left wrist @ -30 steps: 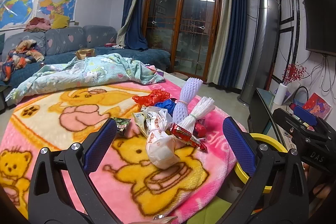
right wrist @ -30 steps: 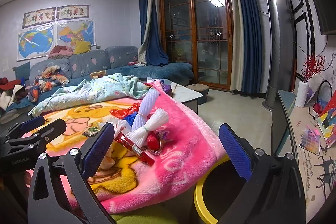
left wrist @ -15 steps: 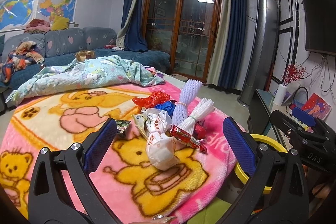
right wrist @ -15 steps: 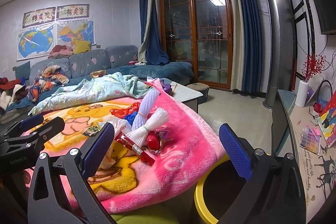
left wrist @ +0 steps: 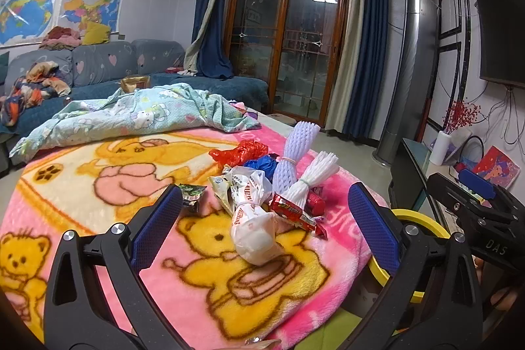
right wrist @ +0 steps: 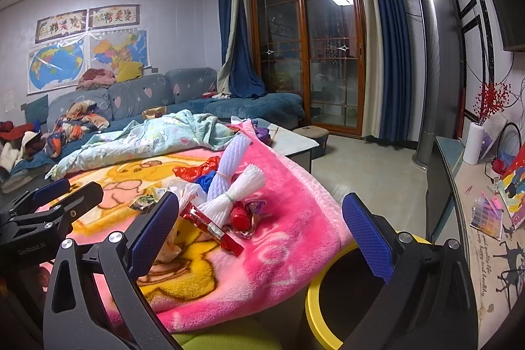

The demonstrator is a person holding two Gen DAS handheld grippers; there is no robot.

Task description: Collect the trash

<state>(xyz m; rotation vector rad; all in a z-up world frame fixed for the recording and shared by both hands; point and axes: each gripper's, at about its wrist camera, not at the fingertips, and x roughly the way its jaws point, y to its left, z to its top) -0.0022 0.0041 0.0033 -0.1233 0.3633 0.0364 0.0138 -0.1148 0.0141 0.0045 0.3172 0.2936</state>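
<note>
Crumpled white, red and blue trash (left wrist: 262, 186) lies heaped on pink blanket (left wrist: 197, 284); both tongs gape wide, empty.

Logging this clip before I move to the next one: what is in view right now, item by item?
pink cartoon blanket: one, pink and yellow, covering the table
light quilt: one, pale green, bunched at the blanket's far edge
foam fruit nets: two, white, tied, in the trash pile
knotted plastic bag: one, white, front of the pile
red plastic bag: one, behind the pile
blue plastic bag: one, beside the red one
red snack wrapper: one, beside the white bag
green wrapper: one, left of the pile
bin: one, yellow rim, below the blanket's edge
sofa: one, blue, behind
left gripper: open
right gripper: open
</note>
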